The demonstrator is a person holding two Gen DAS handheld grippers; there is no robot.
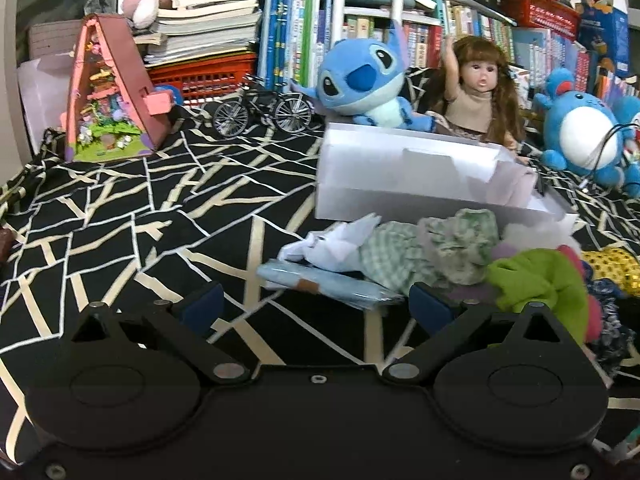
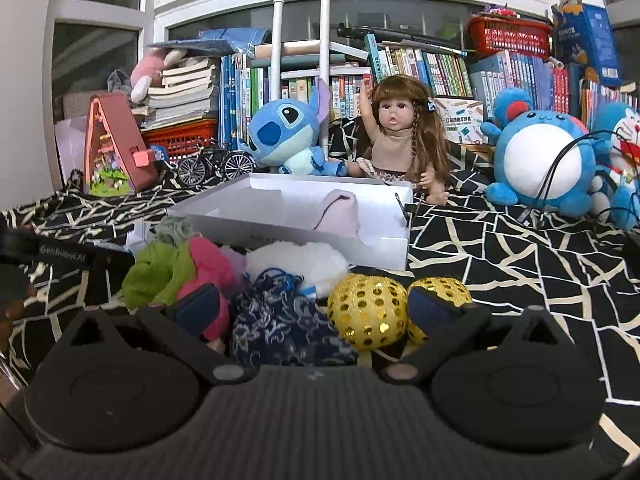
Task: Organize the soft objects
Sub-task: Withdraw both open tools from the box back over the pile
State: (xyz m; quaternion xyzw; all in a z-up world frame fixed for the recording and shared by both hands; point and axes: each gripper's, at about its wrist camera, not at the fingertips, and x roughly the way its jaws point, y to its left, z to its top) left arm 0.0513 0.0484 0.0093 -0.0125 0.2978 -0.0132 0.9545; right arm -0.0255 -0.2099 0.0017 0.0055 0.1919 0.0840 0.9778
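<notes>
- Claws both spread and empty: left claw [image 1: 316, 308] faces a folded blue cloth [image 1: 332, 282], right claw [image 2: 314, 310] brackets a navy patterned pouch [image 2: 280, 328].
- Pile sits before the white box [image 2: 384, 250]; grasping looks next, so the right claw must close on the pouch.

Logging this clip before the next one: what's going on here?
A person holds two grippers over a heap of soft things on a black patterned cloth. The right gripper, fingers wide open, hovers over a dark blue patterned fabric pouch beside two gold sequinned balls. The left gripper, also open, faces a pale blue flat packet. Neither holds anything. The white cardboard box behind is nearly empty.
</notes>
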